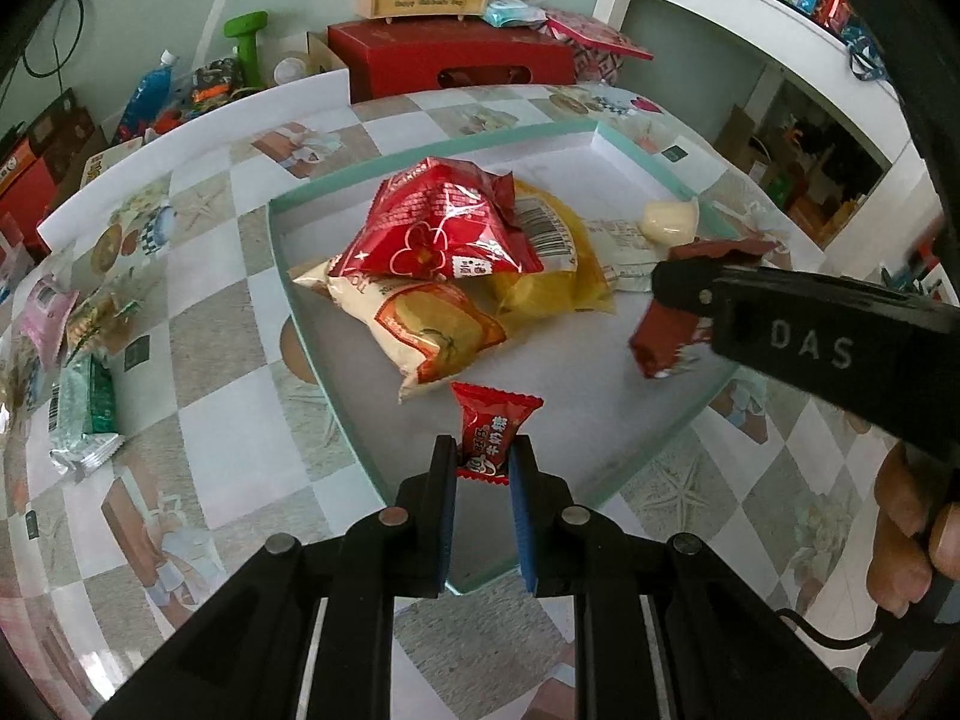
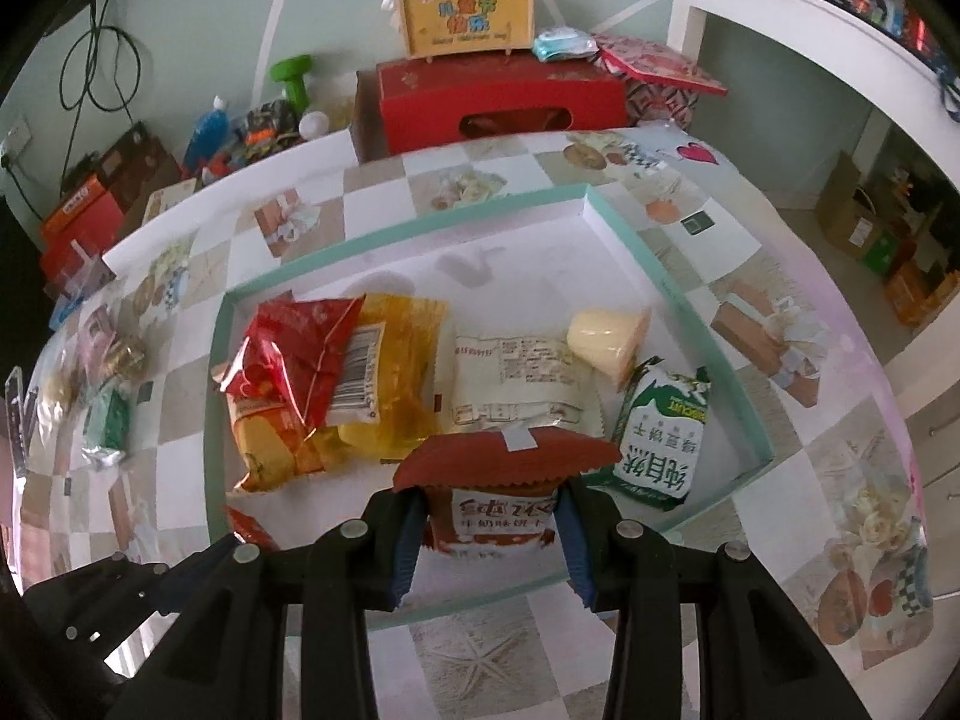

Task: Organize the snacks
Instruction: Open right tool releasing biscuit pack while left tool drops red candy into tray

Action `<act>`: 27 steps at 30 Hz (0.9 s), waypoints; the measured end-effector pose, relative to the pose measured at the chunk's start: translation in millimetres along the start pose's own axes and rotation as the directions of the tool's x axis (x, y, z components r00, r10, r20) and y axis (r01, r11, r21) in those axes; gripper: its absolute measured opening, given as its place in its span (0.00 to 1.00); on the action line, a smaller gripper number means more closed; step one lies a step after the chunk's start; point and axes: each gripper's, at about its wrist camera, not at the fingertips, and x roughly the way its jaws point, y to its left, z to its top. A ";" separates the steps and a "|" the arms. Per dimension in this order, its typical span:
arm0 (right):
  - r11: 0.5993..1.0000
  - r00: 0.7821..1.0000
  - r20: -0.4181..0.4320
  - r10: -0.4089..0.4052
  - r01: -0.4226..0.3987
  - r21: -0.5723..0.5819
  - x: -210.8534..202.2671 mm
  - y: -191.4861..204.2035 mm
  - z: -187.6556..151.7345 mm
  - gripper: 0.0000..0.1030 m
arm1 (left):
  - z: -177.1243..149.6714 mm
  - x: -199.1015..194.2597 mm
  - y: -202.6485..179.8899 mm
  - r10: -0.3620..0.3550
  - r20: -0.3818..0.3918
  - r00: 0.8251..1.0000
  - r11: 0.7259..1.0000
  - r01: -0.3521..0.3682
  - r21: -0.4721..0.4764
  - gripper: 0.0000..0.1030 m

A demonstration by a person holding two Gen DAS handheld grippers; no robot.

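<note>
1. While both packets hang over the tray point(image 1: 312, 324), the left gripper point(image 1: 483, 468) pinches a red candy point(image 1: 492, 426) by its tail, which could slip out early.
2. The right gripper point(image 2: 489, 516) clamps a brown biscuit packet point(image 2: 501, 492).
3. Further in, the piled bags point(image 1: 444, 252) could make drops slide or bounce.

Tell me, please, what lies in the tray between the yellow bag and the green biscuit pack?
A pale flat packet printed side up, with a cream jelly cup at its far corner; the right wrist view shows it best.
</note>
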 end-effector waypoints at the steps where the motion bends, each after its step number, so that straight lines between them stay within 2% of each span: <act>1: 1.000 1.000 -0.004 -0.002 0.002 -0.001 1.4 0.7 -0.4 0.41 | 0.0 0.6 -0.1 -0.001 -0.001 1.000 1.000 0.001 -0.001 0.18; 3: 1.000 1.000 -0.013 -0.007 0.007 -0.003 4.0 1.7 -0.8 0.41 | 0.3 1.6 0.0 -0.005 -0.004 1.000 1.000 0.005 -0.007 0.23; 5: 1.000 1.000 -0.016 -0.013 0.013 -0.004 5.7 2.3 -0.7 0.41 | 0.4 1.7 0.9 -0.007 -0.005 1.000 1.000 0.007 -0.012 0.38; 7: 1.000 1.000 -0.017 -0.009 0.009 0.006 7.6 1.0 0.3 0.42 | 0.6 1.3 1.8 -0.006 -0.004 1.000 1.000 0.006 -0.017 0.45; 9: 1.000 1.000 -0.013 0.004 -0.004 0.011 8.2 0.6 1.3 0.45 | 0.7 0.4 2.8 -0.005 -0.003 1.000 1.000 0.005 -0.022 0.47; 11: 1.000 1.000 -0.007 0.004 -0.004 0.017 8.2 0.1 2.5 0.55 | 0.8 -0.3 4.0 -0.002 -0.002 1.000 1.000 0.002 -0.026 0.50; 17: 0.999 1.000 0.001 -0.006 0.006 0.046 6.8 -4.8 3.6 0.60 | 1.9 -3.4 10.4 0.010 0.000 1.000 0.998 -0.010 -0.055 0.60; 24: 0.998 1.000 -0.001 -0.001 0.001 0.070 10.1 -11.1 4.2 0.89 | 3.0 -12.2 28.6 0.015 0.021 1.000 0.990 -0.012 -0.140 0.69; 27: 0.997 1.000 0.002 0.002 -0.002 0.071 10.8 -12.1 4.2 0.94 | 3.1 -13.9 39.4 0.032 0.026 0.999 0.982 -0.026 -0.189 0.73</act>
